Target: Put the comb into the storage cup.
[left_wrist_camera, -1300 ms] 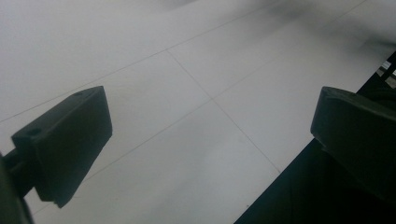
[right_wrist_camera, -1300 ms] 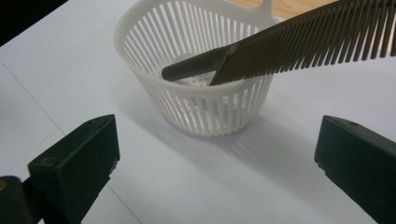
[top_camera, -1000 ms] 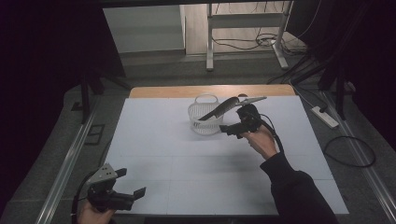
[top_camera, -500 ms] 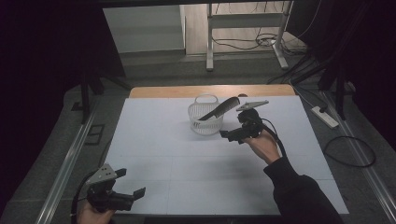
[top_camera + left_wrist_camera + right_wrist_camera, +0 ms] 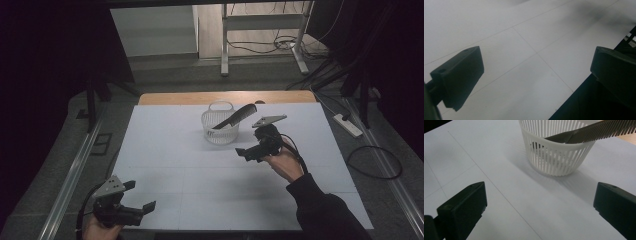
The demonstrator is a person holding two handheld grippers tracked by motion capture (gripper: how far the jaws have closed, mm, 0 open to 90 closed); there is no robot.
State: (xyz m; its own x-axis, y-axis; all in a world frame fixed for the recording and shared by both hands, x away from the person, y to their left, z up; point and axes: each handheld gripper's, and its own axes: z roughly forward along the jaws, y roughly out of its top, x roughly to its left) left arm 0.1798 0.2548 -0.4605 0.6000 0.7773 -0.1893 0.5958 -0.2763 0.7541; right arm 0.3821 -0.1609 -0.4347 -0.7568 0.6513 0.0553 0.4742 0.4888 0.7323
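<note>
Comb [image 5: 235, 117] — propped in white basket [image 5: 220, 131].

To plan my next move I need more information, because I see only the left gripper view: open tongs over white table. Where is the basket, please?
Observer: The white basket stands at the far middle of the table, well away from the left tongs at the near left edge.
Operator: Is something inside it?
Observer: Yes, a dark comb leans in it, with its toothed end sticking out over the rim.
Operator: And the other tongs?
Observer: The right tongs are open and empty, just on the near right side of the basket.
</note>
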